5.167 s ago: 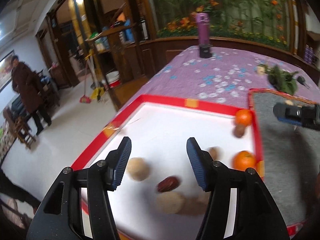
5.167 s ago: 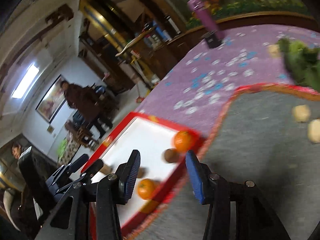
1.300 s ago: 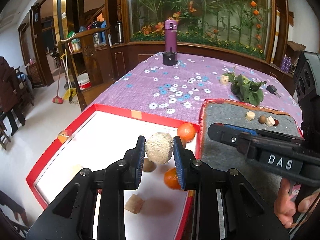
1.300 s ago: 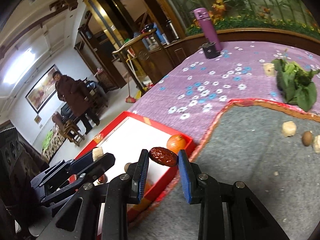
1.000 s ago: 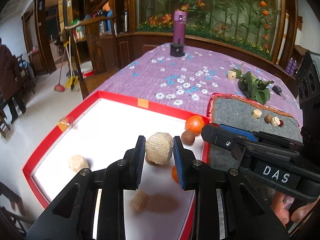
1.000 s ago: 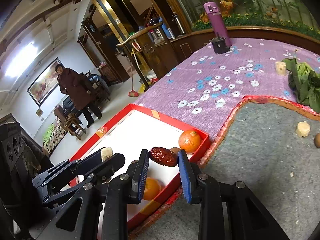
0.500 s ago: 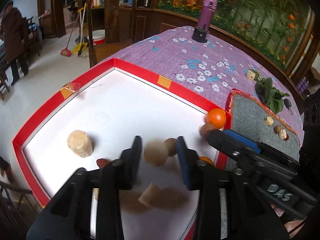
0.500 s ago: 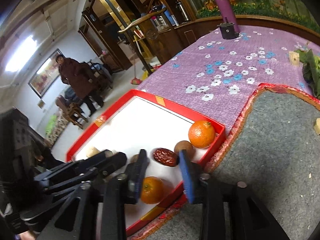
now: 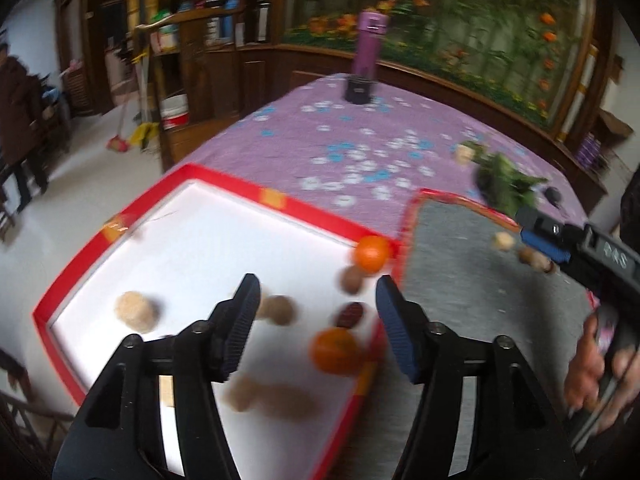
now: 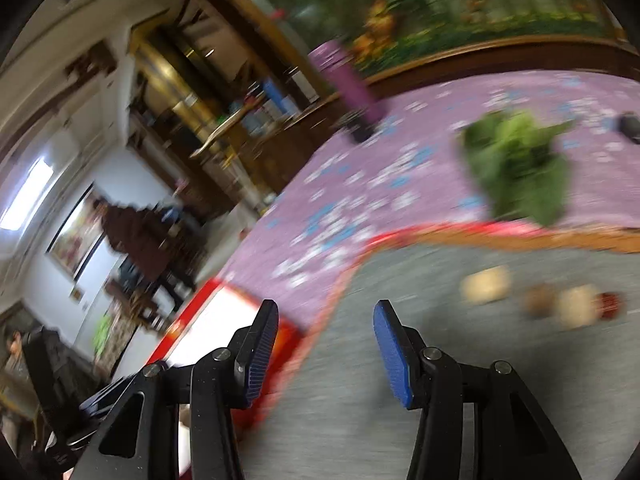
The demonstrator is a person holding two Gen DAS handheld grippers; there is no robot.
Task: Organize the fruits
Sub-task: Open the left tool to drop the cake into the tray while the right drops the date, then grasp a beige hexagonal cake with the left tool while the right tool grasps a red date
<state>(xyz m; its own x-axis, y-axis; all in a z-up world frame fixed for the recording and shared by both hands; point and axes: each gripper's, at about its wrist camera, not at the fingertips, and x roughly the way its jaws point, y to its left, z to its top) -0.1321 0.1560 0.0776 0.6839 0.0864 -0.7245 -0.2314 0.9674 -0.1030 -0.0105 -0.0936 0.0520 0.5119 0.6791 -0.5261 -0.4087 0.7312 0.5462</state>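
Below, in the red-rimmed tray (image 9: pixel 224 178): two oranges (image 9: pixel 371 253), one hard against the right wall near the far right corner, the other (image 9: pixel 335 351) lower along that same wall; between them a round brown fruit (image 9: pixel 351 280) and a dark red date (image 9: pixel 350 314), long axis lying roughly across the tray, though too blurred to say more. Toward the left wall, a pale round ball (image 9: pixel 135 310); two more beige lumps (image 9: pixel 279 309) near the tray's middle and near edge, smeared by motion. Left gripper (image 9: pixel 316 308) above the tray, jaws opening, nothing between them. Right gripper (image 10: pixel 325 350) over the grey mat (image 10: pixel 440 360), jaws likewise opening and empty. On the mat toward its far right edge, a row of small blurred pieces (image 10: pixel 486 284). Beyond, on the purple flowered cloth (image 9: pixel 360 148), leafy greens (image 10: pixel 520 168) and a purple bottle (image 9: pixel 370 46) upright at the far end.
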